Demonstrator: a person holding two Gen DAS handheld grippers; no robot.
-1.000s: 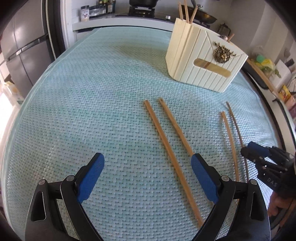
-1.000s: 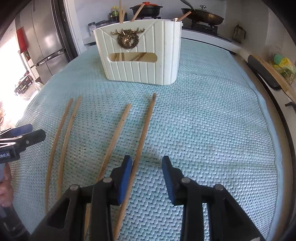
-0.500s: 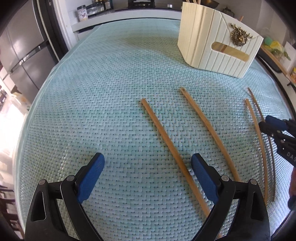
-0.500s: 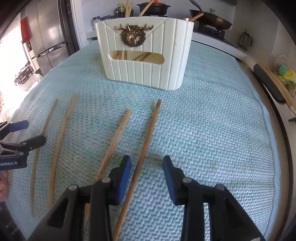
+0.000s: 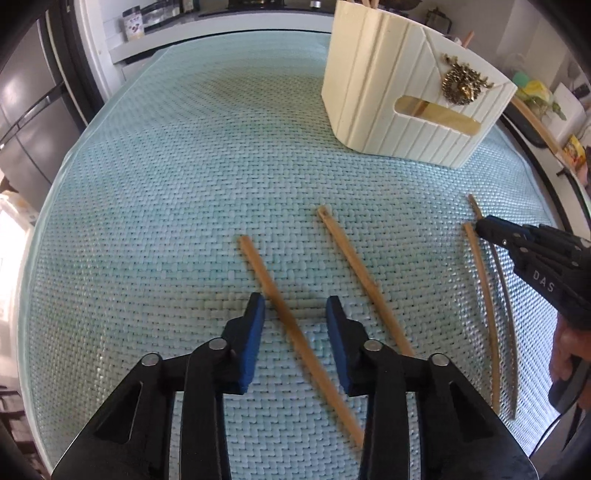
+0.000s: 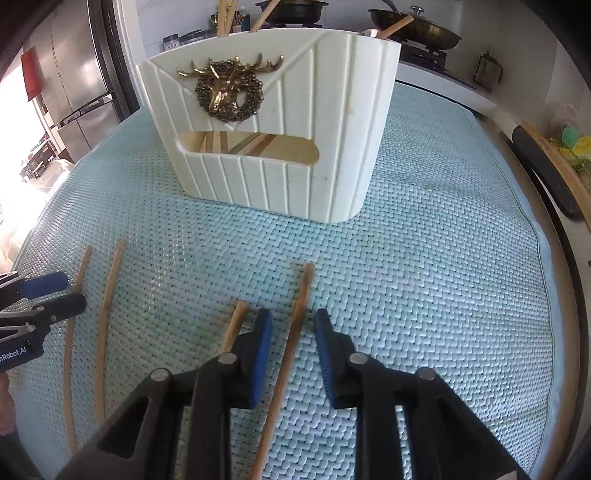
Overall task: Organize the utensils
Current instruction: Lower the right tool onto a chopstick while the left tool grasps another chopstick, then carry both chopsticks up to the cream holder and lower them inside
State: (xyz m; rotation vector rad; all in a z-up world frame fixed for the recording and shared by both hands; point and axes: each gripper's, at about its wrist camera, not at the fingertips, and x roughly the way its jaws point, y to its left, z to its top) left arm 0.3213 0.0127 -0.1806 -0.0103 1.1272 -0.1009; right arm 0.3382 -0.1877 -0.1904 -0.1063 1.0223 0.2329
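Observation:
Four wooden chopsticks lie on a teal woven mat [image 5: 166, 184] in front of a cream utensil holder [image 5: 388, 92] that has a brass deer emblem and more sticks inside. My left gripper [image 5: 295, 306] straddles the leftmost chopstick [image 5: 269, 291]. Its jaws are closing, with a gap still on both sides of the stick. My right gripper [image 6: 293, 321] straddles the rightmost chopstick [image 6: 301, 291]. Its jaws are closing too, and the pads are not touching the stick. The holder [image 6: 314, 110] stands just beyond it. The right gripper's left finger hides most of the neighbouring chopstick [image 6: 236, 317].
Two thin chopsticks [image 5: 485, 295] lie beside the right gripper [image 5: 484, 227], which a hand [image 5: 569, 354] holds. The left gripper [image 6: 55, 295] shows at the left edge of the right wrist view. A fridge [image 6: 74, 92] stands at the left, a stove with pans [image 6: 417, 26] behind, and counter clutter to the right.
Both grippers moved forward along the chopsticks toward the holder. The left jaws went from wide open to narrow around the leftmost stick. The right jaws narrowed a little.

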